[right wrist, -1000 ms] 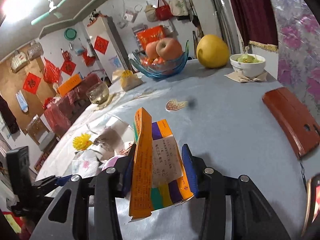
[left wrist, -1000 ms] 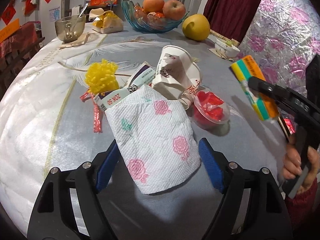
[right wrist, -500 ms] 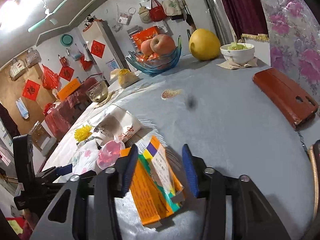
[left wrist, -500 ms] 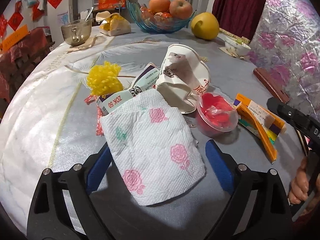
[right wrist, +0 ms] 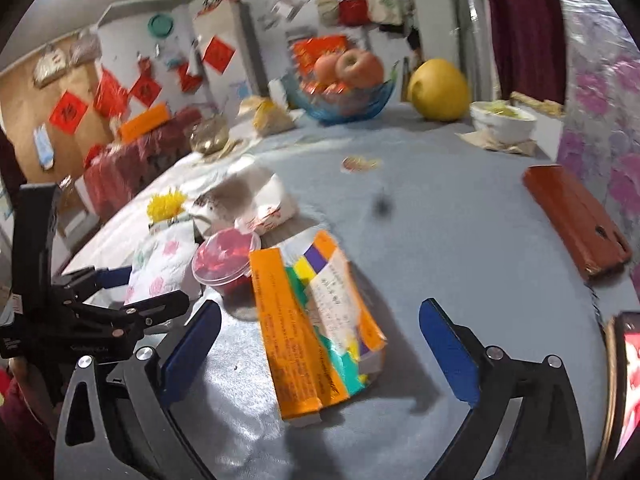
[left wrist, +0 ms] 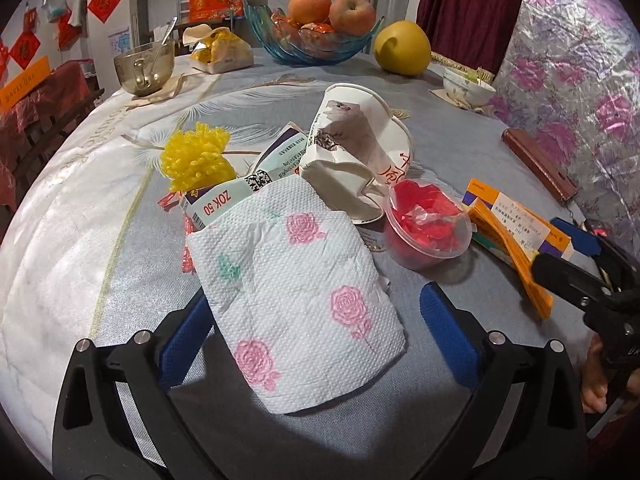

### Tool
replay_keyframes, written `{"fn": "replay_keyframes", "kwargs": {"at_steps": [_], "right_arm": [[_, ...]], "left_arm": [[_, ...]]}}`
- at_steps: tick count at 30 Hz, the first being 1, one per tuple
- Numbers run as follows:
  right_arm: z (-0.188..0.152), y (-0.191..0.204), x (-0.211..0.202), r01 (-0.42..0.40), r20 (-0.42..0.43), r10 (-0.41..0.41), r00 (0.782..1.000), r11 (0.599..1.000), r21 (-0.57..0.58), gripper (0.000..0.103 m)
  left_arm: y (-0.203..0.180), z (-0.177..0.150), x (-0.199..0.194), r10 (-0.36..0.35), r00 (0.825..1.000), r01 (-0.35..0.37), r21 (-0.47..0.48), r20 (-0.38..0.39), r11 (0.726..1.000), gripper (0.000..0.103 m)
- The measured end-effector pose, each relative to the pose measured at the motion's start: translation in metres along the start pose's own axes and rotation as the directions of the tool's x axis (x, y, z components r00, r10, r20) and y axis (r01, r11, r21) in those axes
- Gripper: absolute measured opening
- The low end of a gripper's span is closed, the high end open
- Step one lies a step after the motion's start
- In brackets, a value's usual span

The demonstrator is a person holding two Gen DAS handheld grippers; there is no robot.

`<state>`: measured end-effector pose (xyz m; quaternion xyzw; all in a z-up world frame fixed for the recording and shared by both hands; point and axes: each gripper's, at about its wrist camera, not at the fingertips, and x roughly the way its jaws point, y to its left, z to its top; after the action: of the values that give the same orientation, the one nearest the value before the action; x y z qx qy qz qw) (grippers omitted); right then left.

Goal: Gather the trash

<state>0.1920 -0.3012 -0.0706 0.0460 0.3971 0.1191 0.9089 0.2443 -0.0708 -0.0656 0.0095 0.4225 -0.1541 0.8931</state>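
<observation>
Two hand-held grippers stand over a heap of trash on the grey worktop (left wrist: 100, 208). The left hand-held gripper (left wrist: 316, 316) has its blue jaws spread wide, having just been opening; a paper towel (left wrist: 296, 288) printed with pink roses lies flat between them, and the right pad stands clear of it, while the towel's edge hides whether the left pad touches. Behind the towel sit a small carton marked ZOK 50 (left wrist: 224, 200), a yellow pompom (left wrist: 196, 160) and a crushed paper cup (left wrist: 348, 152) lying on its side. Just right of the towel stands a clear plastic tub (left wrist: 426, 232) with red wrappers inside.

The right hand-held gripper (right wrist: 320, 332) also has its jaws wide apart after just opening. An orange, multicoloured box (right wrist: 316, 328), its flap open, lies on the worktop between them, touching neither pad. The tub (right wrist: 224, 258) stands just beside the box's far left corner. In the left view the same box (left wrist: 516, 236) lies right of the tub, with the other gripper's black frame over its near end.

Further back stand a blue glass fruit bowl (left wrist: 312, 48) with apples, a large yellow fruit (left wrist: 402, 48), a glass mug (left wrist: 144, 66) and a white bowl (right wrist: 502, 122). A brown wallet (right wrist: 576, 220) lies at the right edge.
</observation>
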Motion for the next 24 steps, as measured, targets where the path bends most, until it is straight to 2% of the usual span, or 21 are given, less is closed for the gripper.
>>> {"fn": "replay_keyframes", "kwargs": {"at_steps": [3,6,7,8,11,16,21,23,24], "right_arm": [[0.004,0.001,0.010,0.022,-0.045,-0.022,0.999,1.000,-0.007,0.093],[0.002,0.003,0.013,0.041,-0.049,-0.041,0.998,0.999,-0.013,0.069],[0.001,0.005,0.013,0.045,-0.045,-0.045,0.998,0.999,-0.017,0.054],[-0.001,0.007,0.011,0.061,-0.030,-0.062,0.998,0.998,-0.023,0.050],[-0.007,0.011,-0.002,0.131,0.036,-0.130,0.991,0.991,-0.036,0.051],[-0.015,0.006,-0.007,0.106,0.018,-0.105,0.994,0.994,-0.033,0.052],[-0.016,-0.014,-0.003,-0.018,-0.018,0.019,1.000,0.998,0.068,0.052],[-0.017,-0.022,-0.002,-0.070,-0.020,0.073,0.997,0.990,0.122,0.052],[-0.017,-0.026,-0.003,-0.088,-0.017,0.091,0.996,0.986,0.142,0.052]], "left_arm": [[0.000,0.000,0.000,-0.001,1.000,0.001,0.002,0.001,1.000,0.096],[0.002,-0.001,-0.001,-0.016,1.000,0.016,-0.008,0.012,1.000,0.096],[0.003,-0.001,-0.001,-0.020,1.000,0.020,-0.010,0.014,1.000,0.096],[0.003,-0.002,-0.002,-0.021,1.000,0.021,-0.011,0.015,1.000,0.096],[0.001,-0.002,-0.001,-0.015,1.000,0.015,-0.001,0.012,1.000,0.096],[-0.011,-0.001,0.003,0.064,0.998,-0.063,0.036,-0.022,0.997,0.096],[-0.010,0.006,0.006,0.052,0.998,-0.052,-0.014,-0.030,0.999,0.096],[-0.008,0.007,0.006,0.061,0.998,-0.062,-0.028,-0.024,0.998,0.091],[-0.007,0.006,0.004,0.077,0.997,-0.078,-0.030,-0.015,0.997,0.085]]}}
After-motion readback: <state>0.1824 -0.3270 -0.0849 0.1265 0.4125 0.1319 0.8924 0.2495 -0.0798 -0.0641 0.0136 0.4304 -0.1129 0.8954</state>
